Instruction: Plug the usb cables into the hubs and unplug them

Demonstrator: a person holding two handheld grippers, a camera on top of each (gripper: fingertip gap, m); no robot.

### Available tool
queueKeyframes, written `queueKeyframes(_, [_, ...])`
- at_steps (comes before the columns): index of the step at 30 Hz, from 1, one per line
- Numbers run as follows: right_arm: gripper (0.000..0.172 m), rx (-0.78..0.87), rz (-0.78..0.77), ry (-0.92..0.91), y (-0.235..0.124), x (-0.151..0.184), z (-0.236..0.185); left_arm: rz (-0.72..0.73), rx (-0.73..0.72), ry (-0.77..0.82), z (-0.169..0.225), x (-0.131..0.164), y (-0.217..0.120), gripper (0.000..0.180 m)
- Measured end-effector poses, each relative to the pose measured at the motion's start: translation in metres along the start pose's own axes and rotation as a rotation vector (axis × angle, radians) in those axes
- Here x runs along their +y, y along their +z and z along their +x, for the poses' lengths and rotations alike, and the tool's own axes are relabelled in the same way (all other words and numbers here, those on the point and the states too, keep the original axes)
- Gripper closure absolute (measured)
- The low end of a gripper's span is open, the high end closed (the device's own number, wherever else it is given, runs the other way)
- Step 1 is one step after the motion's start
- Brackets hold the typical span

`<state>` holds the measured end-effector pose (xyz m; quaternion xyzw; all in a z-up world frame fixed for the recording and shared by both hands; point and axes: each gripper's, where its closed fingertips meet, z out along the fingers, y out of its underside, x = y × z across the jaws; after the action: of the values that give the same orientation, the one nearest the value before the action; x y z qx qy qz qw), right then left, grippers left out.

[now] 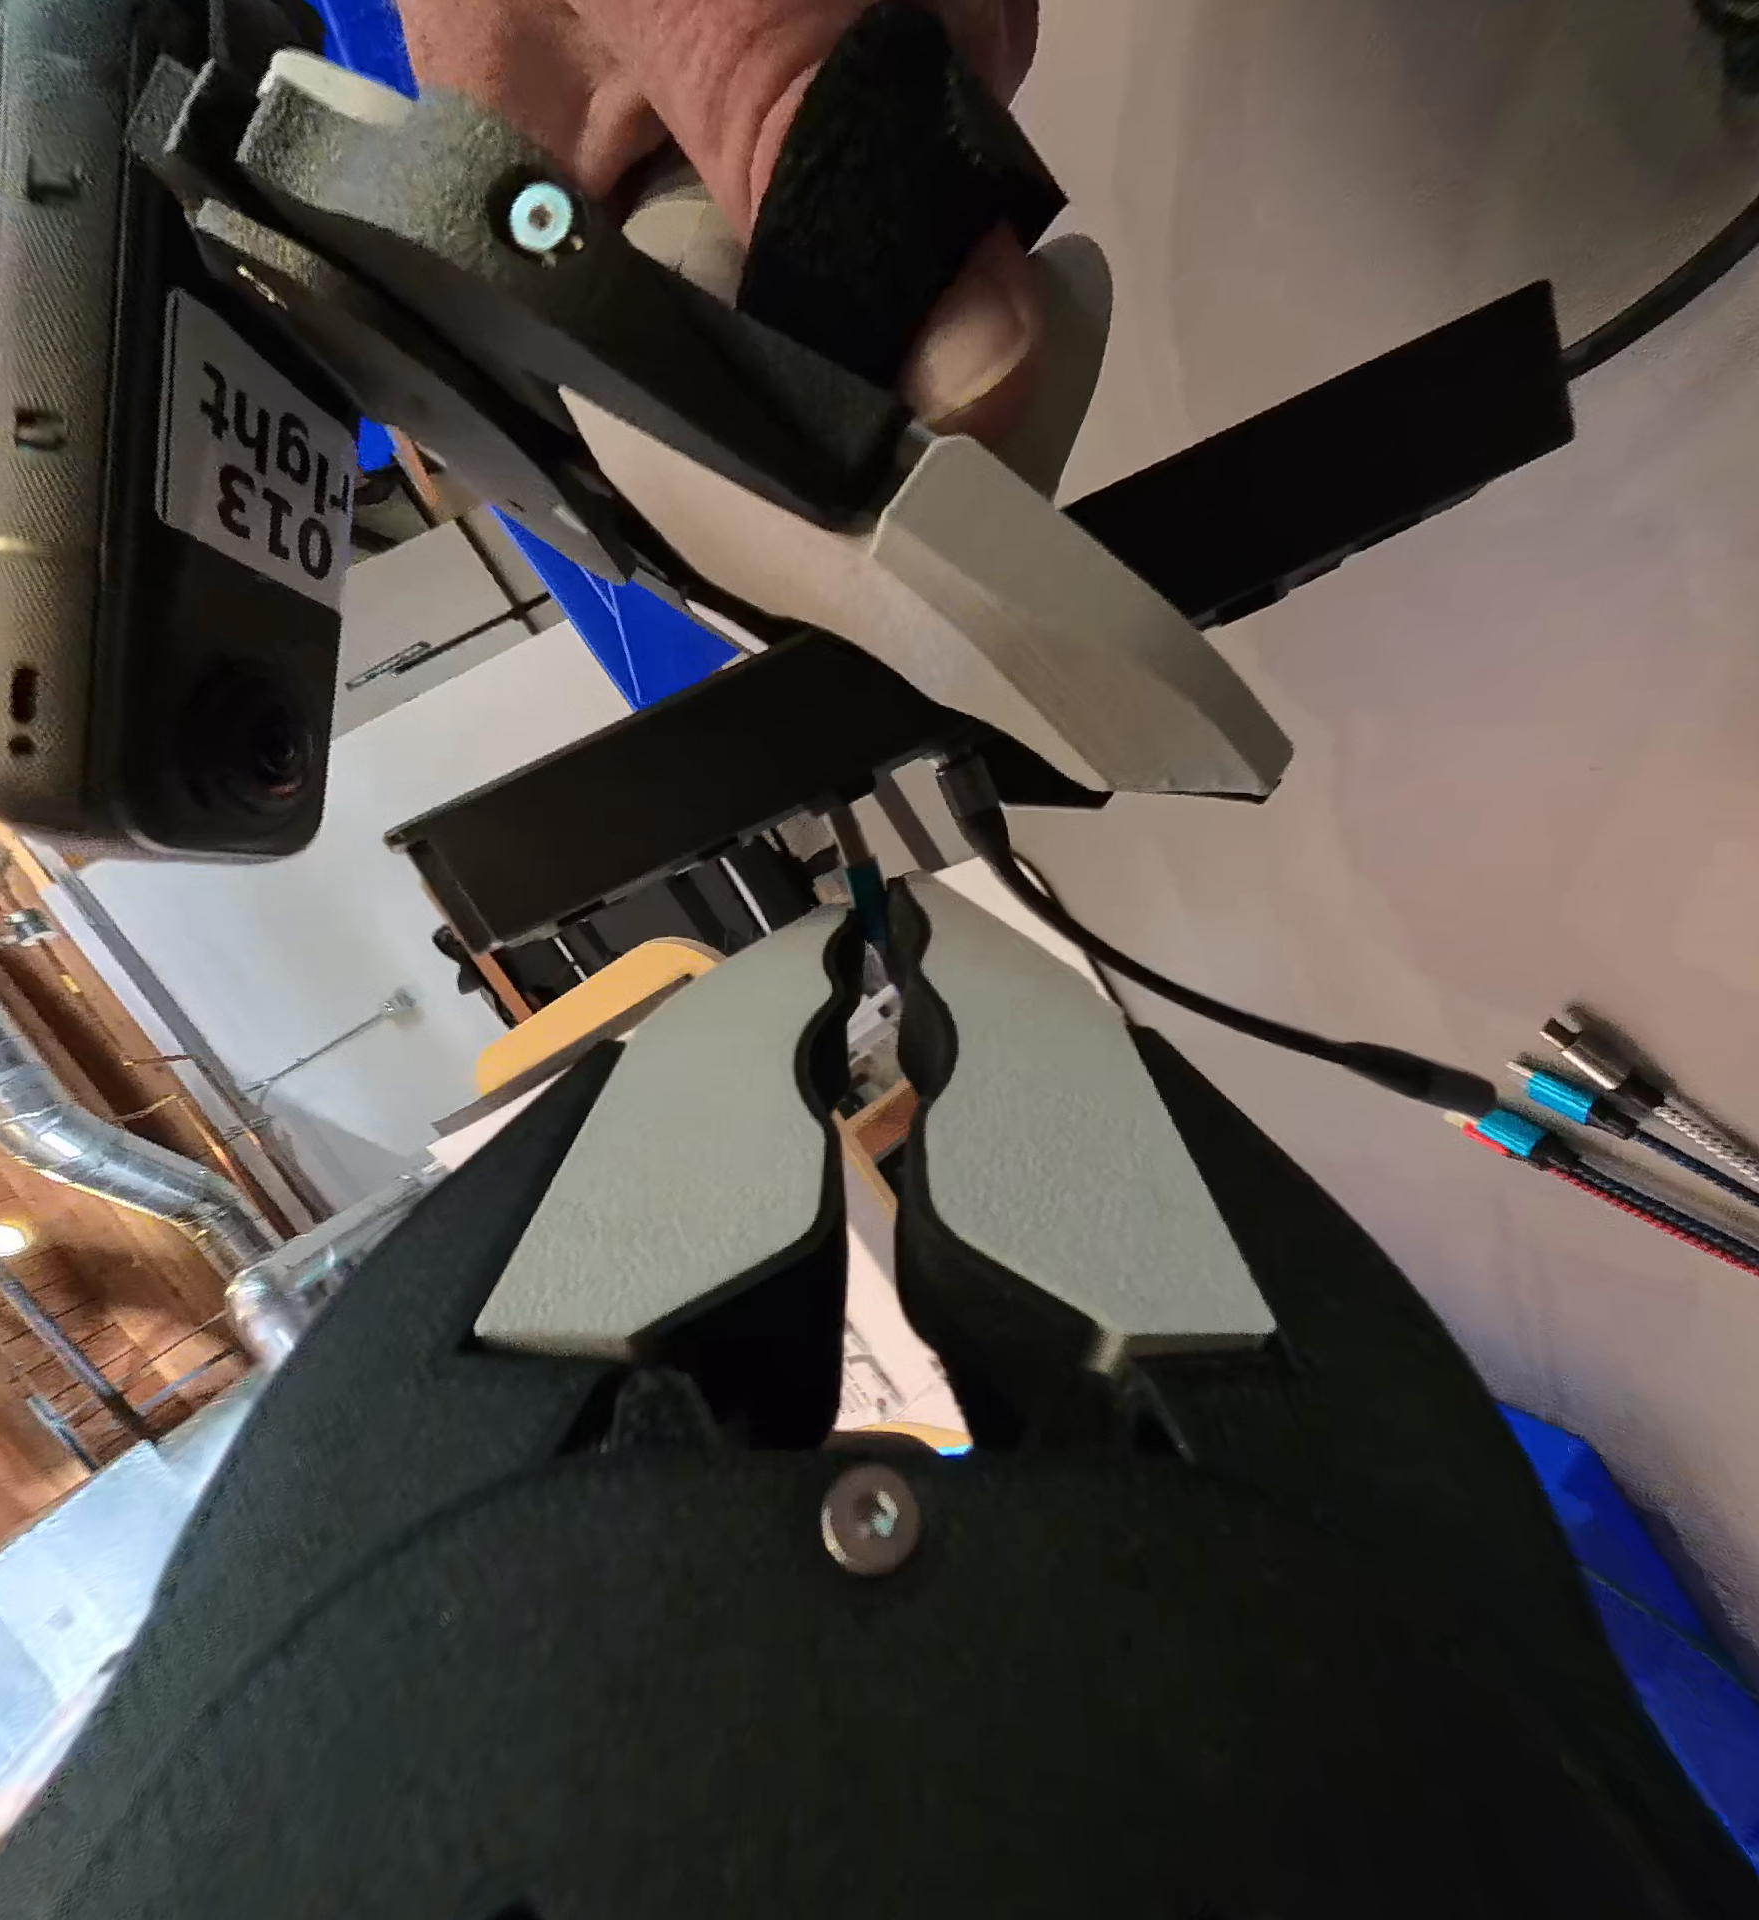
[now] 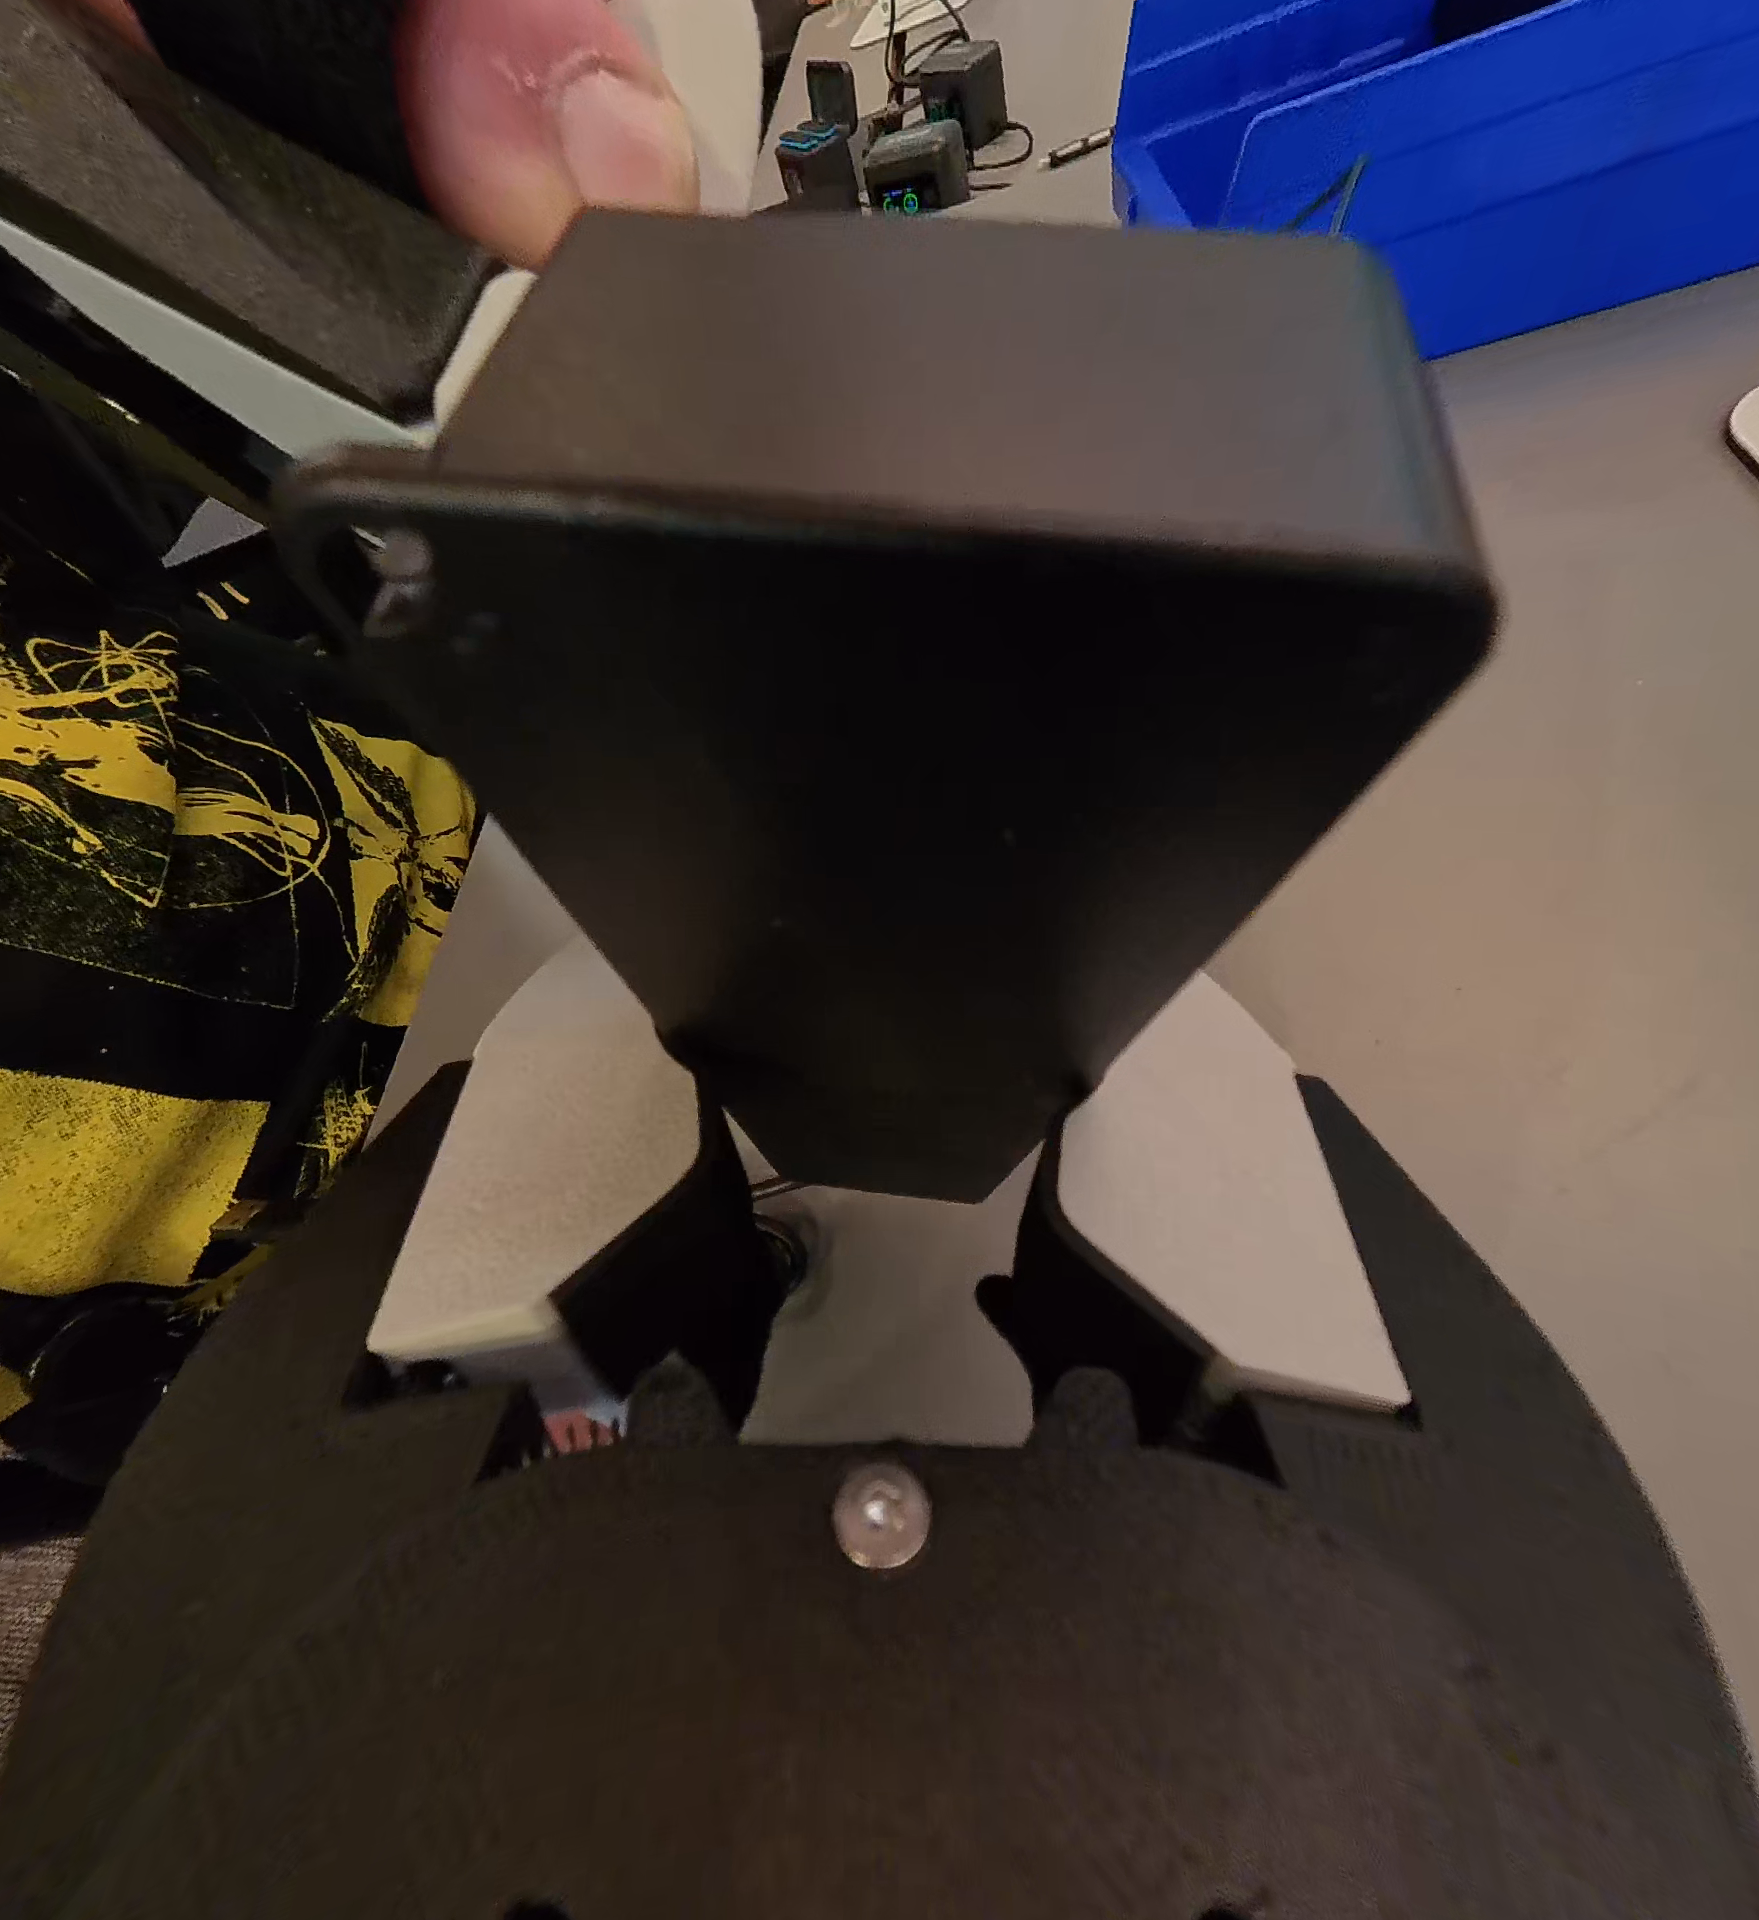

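In the left wrist view my left gripper (image 1: 873, 920) is shut on a thin teal-collared USB plug (image 1: 867, 902). The plug points up into the port side of a long black hub (image 1: 646, 800). My right gripper holds that hub off the grey table (image 1: 1477, 831); one of its grey fingers (image 1: 1062, 644) lies over the hub. A black cable (image 1: 1166, 997) is plugged into the same hub. In the right wrist view my right gripper (image 2: 880, 1081) is shut on the black hub (image 2: 906, 675), which fills the view and hides the fingertips.
A second black hub (image 1: 1374, 447) with its cable lies on the table. Spare braided USB cables (image 1: 1633, 1143) lie at the right. Blue bins (image 2: 1477, 156) stand at the back, beside small chargers (image 2: 896, 135). A person in a yellow and black shirt (image 2: 75, 831) is at the left.
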<state>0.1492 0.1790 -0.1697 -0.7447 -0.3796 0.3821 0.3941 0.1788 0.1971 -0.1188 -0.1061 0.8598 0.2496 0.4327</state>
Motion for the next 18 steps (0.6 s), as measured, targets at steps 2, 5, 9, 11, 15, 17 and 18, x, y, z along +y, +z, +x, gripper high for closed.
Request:
queueKeyframes(2, [0.108,0.001,0.006,-0.011,0.000,-0.002,-0.001,0.029,0.024,-0.071,0.001,0.002,-0.003,0.176])
queueKeyframes(5, [0.108,0.014,-0.002,-0.019,0.000,-0.001,0.000,0.054,0.073,-0.224,0.002,0.015,-0.006,0.176])
queueKeyframes(9, [0.108,0.040,0.002,-0.030,-0.005,-0.001,0.003,0.193,0.303,-0.598,0.022,0.031,-0.014,0.176])
queueKeyframes(11, [0.108,0.052,0.001,-0.042,-0.006,-0.001,0.004,0.323,0.487,-0.823,0.037,0.030,-0.017,0.176])
queueKeyframes(15, [0.108,0.061,-0.023,-0.046,-0.005,0.005,0.007,0.507,0.826,-1.100,0.071,0.032,-0.013,0.176])
queueKeyframes(17, [0.108,0.068,-0.040,-0.046,-0.004,0.009,0.009,0.544,0.977,-1.150,0.091,0.034,-0.011,0.176])
queueKeyframes(18, [0.108,0.068,-0.045,-0.045,-0.004,0.010,0.009,0.547,1.025,-1.152,0.102,0.035,-0.009,0.176])
